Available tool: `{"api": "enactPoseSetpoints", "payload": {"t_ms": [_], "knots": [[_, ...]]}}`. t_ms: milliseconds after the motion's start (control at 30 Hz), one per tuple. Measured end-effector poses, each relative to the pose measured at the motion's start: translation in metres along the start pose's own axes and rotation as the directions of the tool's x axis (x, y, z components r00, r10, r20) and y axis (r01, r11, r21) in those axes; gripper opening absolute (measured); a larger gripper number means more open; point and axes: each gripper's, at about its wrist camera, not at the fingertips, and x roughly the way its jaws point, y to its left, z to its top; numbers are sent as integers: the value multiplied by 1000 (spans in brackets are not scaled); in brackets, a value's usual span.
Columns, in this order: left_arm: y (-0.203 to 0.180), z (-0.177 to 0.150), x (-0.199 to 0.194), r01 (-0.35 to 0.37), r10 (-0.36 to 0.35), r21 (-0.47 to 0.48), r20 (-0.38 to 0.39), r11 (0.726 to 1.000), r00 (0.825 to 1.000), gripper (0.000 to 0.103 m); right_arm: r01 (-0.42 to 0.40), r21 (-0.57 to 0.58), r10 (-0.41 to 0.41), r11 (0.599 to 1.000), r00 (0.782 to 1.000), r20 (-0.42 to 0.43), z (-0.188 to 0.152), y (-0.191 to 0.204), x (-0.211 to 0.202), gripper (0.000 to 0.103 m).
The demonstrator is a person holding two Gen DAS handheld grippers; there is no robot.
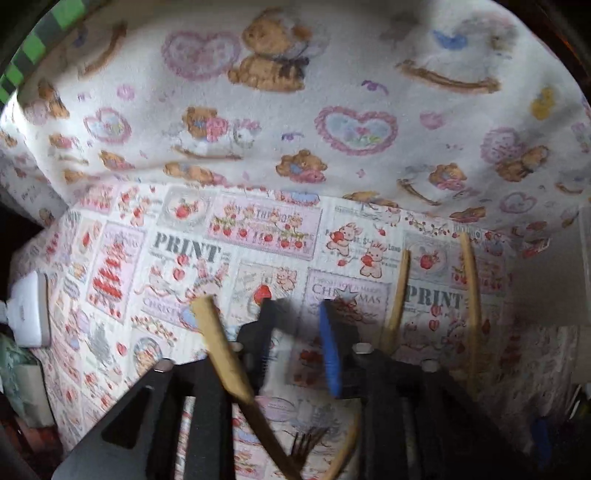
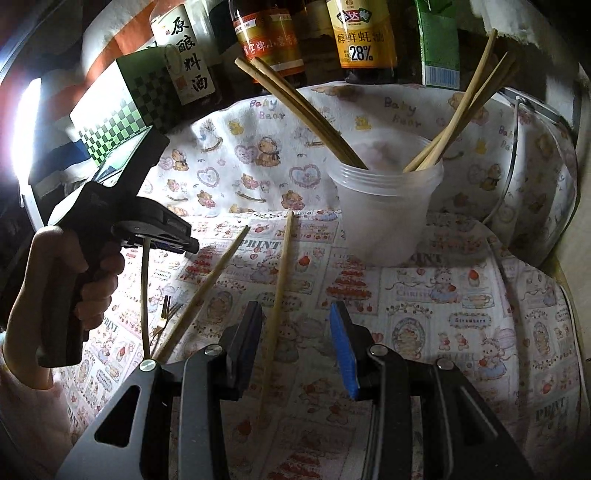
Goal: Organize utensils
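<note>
We see a bench covered by two printed cloths: a strawberry-and-"PRINT" cloth [image 2: 424, 295] on the near part and a teddy-bear cloth [image 2: 258, 147] draped up behind it at the far side. Along the far edge stands a row of sauce bottles [image 2: 364, 33], with a green carton [image 2: 437, 44] to their right.

A translucent plastic tub [image 2: 384, 206] stands right of centre where the two cloths meet. It holds two bunches of chopsticks, one bunch [image 2: 295, 107] leaning left and the other [image 2: 465, 103] leaning right.

On the left, a hand [image 2: 92, 280] grips the handle of the left gripper [image 1: 299, 332], whose body appears in the right wrist view with a checkered green marker on top. A thin stick [image 2: 144, 291] hangs down from it toward the cloth. In the left wrist view its jaws stand apart, and a chopstick [image 1: 229, 362] crosses in front of the left one; we think it is not clamped, though blur makes that hard to judge.

The right gripper [image 2: 295, 350] hovers low over the near cloth with its jaws released, and a loose chopstick [image 2: 279, 295] lies between them. Another chopstick [image 2: 210, 284] lies just left of it, angled. A small fork [image 2: 166, 314] rests on the cloth farther left.
</note>
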Motion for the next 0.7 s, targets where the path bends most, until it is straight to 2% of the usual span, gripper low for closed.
{"api": "enactPoseSetpoints", "payload": {"t_ms": [100, 200, 267, 333, 400, 467, 600, 700], "knots": [[-4, 3, 2, -43, 42, -12, -11, 999, 999, 42, 1, -1, -1, 1000, 1000, 3, 0, 0, -1, 41], [-13, 12, 7, -115, 115, -3, -9, 993, 993, 42, 0, -1, 0, 1000, 1000, 6, 0, 0, -2, 41], [-19, 18, 10, -142, 142, 14, -36, 990, 989, 44, -1, -2, 1, 1000, 1000, 8, 1, 0, -3, 41], [-27, 23, 11, -191, 192, 39, -33, 981, 981, 57, 0, -4, 0, 1000, 1000, 7, 0, 1, -3, 41], [-36, 29, 13, -241, 243, 79, -15, 967, 970, 65, -1, -7, 1, 1000, 1000, 4, -1, 1, -3, 41], [-41, 32, 15, -280, 281, 83, 0, 956, 960, 65, 2, -12, -2, 1000, 1000, 0, -1, 2, -2, 41], [-49, 31, 14, -295, 296, 113, 11, 949, 955, 66, -4, -14, 4, 1000, 1000, -4, -1, 2, -2, 41], [-45, 26, 9, -259, 260, 93, 4, 961, 966, 66, 1, -14, -1, 1000, 1000, -1, 0, 3, -3, 41]]}}
